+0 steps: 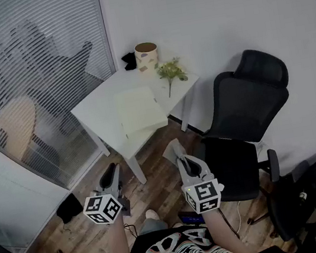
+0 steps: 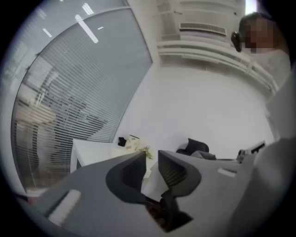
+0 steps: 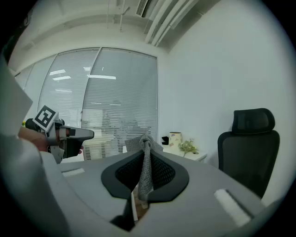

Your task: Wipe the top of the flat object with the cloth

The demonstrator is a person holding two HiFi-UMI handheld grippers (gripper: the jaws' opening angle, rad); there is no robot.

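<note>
A white worktop point(image 1: 96, 110) stands in the corner, with a black office chair point(image 1: 247, 109) beside it. The flat object point(image 1: 139, 113), perhaps a pale board or sheet, lies on the worktop's near half. Both grippers hang over the wooden floor, well short of the worktop. The left gripper point(image 2: 152, 169) is empty, its jaws slightly apart. The right gripper point(image 3: 145, 159) is clamped on the grey cloth point(image 3: 146, 172), which is well apart from the flat object. A patterned pot point(image 1: 147, 55) and a green sprig point(image 1: 171, 71) sit at the far corner.

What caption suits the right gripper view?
Right gripper shut on grey cloth, white table ahead.
</note>
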